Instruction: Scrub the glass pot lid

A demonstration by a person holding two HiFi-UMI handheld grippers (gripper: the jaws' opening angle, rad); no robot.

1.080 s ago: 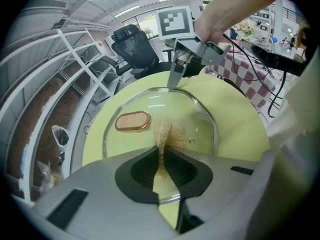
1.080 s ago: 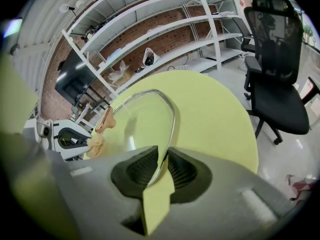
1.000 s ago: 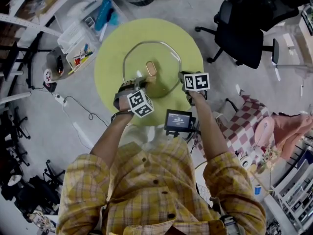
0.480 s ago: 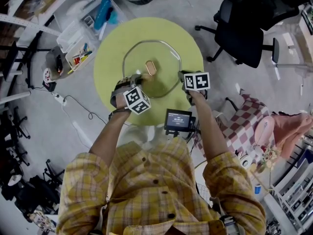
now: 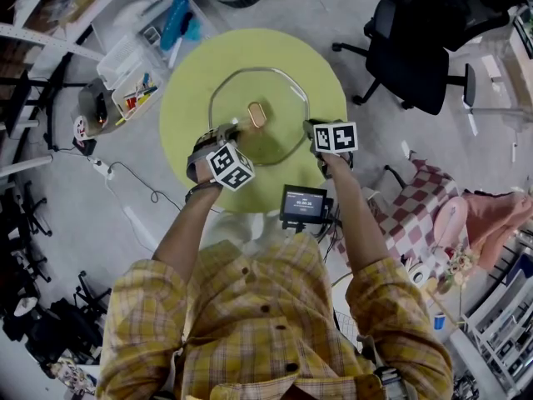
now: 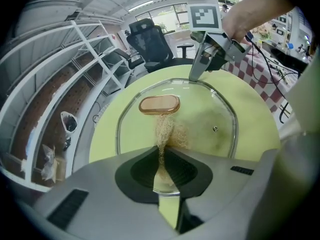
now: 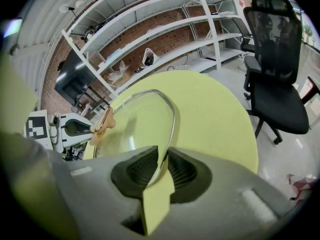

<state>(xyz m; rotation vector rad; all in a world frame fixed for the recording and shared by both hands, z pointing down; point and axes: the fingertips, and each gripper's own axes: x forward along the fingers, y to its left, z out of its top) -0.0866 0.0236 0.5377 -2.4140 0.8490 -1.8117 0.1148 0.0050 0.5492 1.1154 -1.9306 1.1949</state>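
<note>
The glass pot lid [image 5: 279,98] lies at the middle of the round yellow-green table [image 5: 187,90], its tan handle [image 6: 159,104] facing up. A pale fibrous scrubber [image 6: 169,134] rests its tuft on the glass just in front of the handle, clenched in the left tool [image 6: 161,160]. The right tool [image 7: 164,165] is clamped on the lid's metal rim, steadying it. To scrub well, the rim grip should hold firm while the fibre is pressed flat and worked in short overlapping strokes around the handle, without tipping the lid.
</note>
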